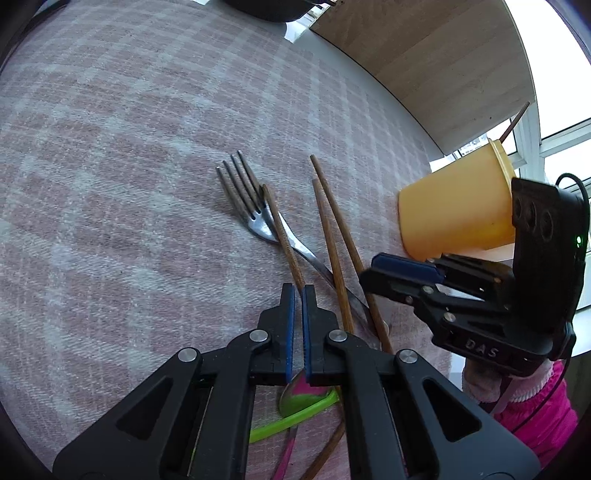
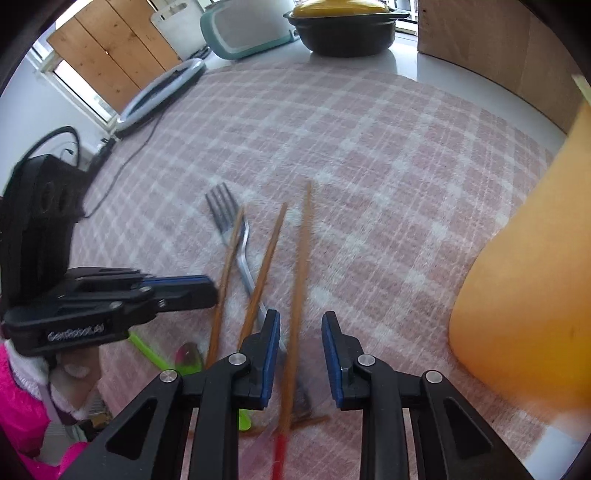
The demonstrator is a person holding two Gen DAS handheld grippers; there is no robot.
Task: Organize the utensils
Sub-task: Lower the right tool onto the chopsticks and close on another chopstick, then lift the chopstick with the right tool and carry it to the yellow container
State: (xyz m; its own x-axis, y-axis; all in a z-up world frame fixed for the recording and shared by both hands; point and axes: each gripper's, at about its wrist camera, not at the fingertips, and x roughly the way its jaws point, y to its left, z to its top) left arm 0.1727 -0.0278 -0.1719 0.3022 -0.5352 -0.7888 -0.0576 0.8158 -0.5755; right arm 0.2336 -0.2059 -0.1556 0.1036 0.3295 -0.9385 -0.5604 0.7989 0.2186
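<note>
A metal fork (image 1: 243,203) and three brown chopsticks lie on the pink checked cloth (image 1: 110,147). My left gripper (image 1: 298,290) is shut on the leftmost chopstick (image 1: 282,236), which crosses the fork. The other two chopsticks (image 1: 332,229) lie to its right. My right gripper (image 2: 300,321) is open, its jaws astride the rightmost chopstick (image 2: 301,266); it also shows in the left wrist view (image 1: 402,269). An orange cup (image 1: 458,210) with one chopstick in it stands at the right. A green-handled utensil (image 1: 291,417) lies under my left gripper.
A black pot (image 2: 343,29) with a yellow lid, a teal appliance (image 2: 240,26) and a ring light (image 2: 159,92) with its cable stand at the far side. A wooden board (image 1: 424,55) borders the cloth at the right.
</note>
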